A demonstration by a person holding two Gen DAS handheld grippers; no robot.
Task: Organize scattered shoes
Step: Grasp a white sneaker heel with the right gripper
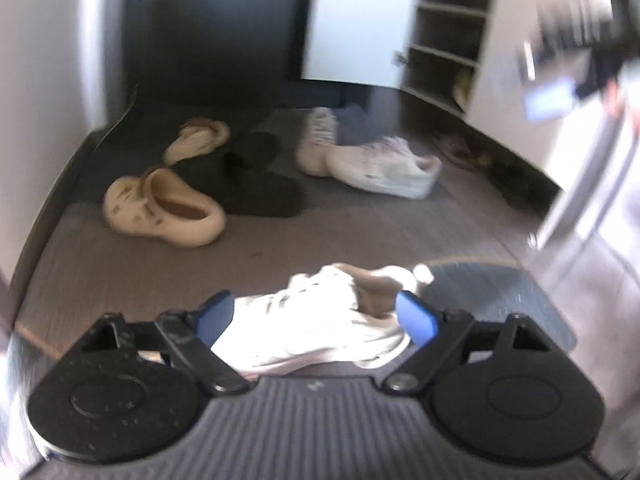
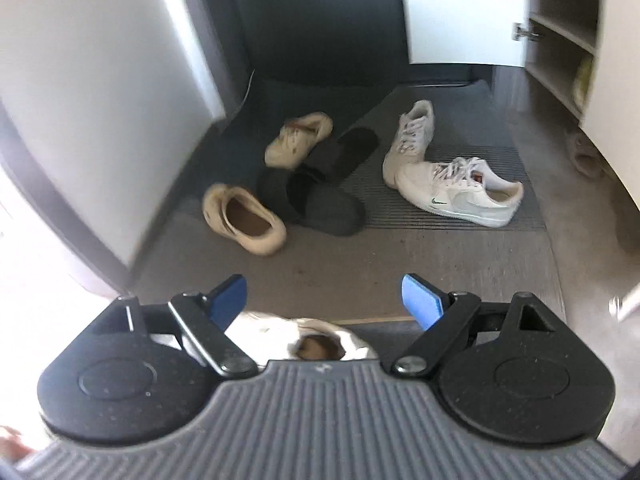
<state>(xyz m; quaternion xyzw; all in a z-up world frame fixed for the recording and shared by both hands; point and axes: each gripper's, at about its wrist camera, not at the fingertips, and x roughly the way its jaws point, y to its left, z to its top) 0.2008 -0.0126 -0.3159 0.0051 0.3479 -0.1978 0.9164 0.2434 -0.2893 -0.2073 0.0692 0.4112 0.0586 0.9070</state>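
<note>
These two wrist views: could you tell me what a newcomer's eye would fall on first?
Shoes strewn over the mat: a white sneaker pair on the right, cream clogs on the left, dark slippers between them. Nearest, a white sneaker lies between the open left tongs. An open shoe cabinet stands behind on the right.

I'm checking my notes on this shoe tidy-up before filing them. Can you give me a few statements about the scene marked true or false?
1. Both grippers stand open. True: left gripper, right gripper.
2. The black slippers lie between the beige clogs and the white sneakers. True.
3. The shoe cabinet is closed. False: its door is open, shelves showing.
4. The left gripper clamps the near white sneaker. False: its pads do not press on it.
</note>
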